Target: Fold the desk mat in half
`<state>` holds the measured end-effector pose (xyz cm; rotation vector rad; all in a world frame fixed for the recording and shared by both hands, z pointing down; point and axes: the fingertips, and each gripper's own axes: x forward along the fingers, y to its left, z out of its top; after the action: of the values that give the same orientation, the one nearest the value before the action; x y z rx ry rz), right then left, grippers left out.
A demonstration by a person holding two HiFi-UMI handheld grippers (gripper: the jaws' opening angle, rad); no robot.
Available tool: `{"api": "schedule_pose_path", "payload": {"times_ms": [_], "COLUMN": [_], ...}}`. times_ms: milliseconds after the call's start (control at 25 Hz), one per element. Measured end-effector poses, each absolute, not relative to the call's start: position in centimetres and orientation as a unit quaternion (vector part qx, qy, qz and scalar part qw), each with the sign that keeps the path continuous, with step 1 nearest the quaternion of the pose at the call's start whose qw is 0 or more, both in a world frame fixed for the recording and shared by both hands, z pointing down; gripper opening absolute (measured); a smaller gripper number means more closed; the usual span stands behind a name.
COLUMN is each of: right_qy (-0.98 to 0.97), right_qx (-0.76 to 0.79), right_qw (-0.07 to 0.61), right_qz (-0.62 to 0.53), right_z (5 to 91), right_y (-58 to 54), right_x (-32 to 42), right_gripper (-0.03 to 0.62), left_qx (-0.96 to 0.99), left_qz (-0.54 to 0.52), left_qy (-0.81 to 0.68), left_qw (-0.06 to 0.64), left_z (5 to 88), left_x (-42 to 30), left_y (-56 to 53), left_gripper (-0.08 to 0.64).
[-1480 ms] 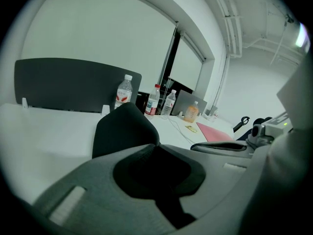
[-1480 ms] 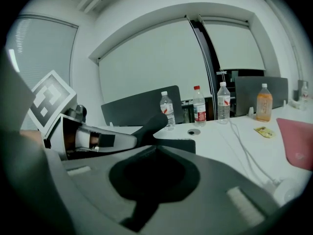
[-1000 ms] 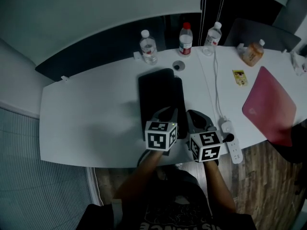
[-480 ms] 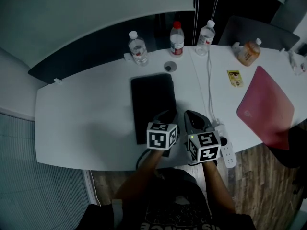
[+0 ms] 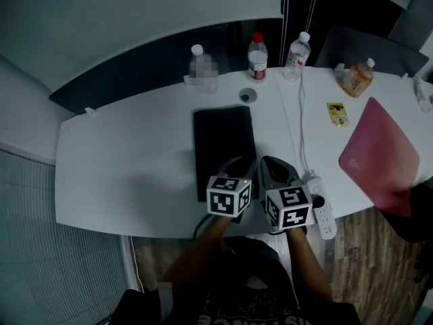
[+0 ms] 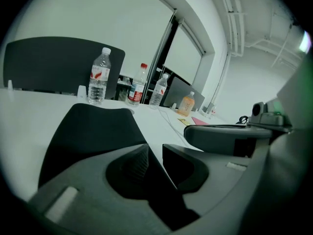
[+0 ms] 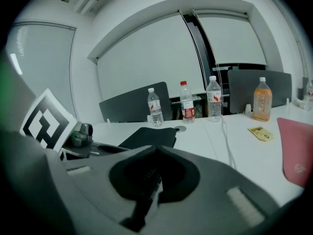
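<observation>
The black desk mat (image 5: 223, 141) lies folded double, a narrow rectangle on the white table (image 5: 122, 161). My left gripper (image 5: 241, 164) is at the mat's near right corner. Its jaws have just been opening, and the left gripper view shows a gap between them (image 6: 154, 147), with the mat (image 6: 93, 131) running under the left jaw and not pinched. My right gripper (image 5: 270, 162) sits just right of the mat. Its jaws meet at the tips (image 7: 156, 149) with nothing between them, and the mat (image 7: 149, 137) lies ahead and to the left.
Three water bottles (image 5: 257, 56) stand along the far edge, with an orange drink bottle (image 5: 355, 76) to their right. A pink sleeve (image 5: 379, 158) lies at the right. A cable (image 5: 301, 127) runs to a power strip (image 5: 323, 212) beside my right gripper.
The mat's upper layer, held slightly off the lower one a second ago, now lies flat. The left gripper has drawn back a little toward the near edge and let go.
</observation>
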<state>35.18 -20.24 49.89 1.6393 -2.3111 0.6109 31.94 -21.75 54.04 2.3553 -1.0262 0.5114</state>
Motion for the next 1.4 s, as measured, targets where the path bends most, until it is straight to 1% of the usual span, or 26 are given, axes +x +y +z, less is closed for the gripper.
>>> {"api": "schedule_pose_path", "payload": {"times_ms": [480,1160,1400], "right_qy": [-0.814,-0.82,-0.818], "right_qx": [0.542,0.554,0.56], "right_qw": [0.105,0.085,0.079], "right_qz": [0.179,0.118,0.103], "right_z": [46.1,39.3,38.0], "right_y": [-19.4,-13.7,-11.4], "right_x": [27.9,15.0,12.1], "right_gripper": [0.003,0.002,0.002], "left_qx": [0.878,0.894,0.9], "left_qz": [0.162,0.125,0.116], "left_qy": [-0.412,-0.415,-0.407], "left_qw": [0.182,0.115,0.107], "left_z": [47.8,40.8,39.8], "left_x": [24.6,11.8,8.9], "left_y": [-20.9,-15.5,-13.3], "left_gripper": [0.072,0.008,0.006]}}
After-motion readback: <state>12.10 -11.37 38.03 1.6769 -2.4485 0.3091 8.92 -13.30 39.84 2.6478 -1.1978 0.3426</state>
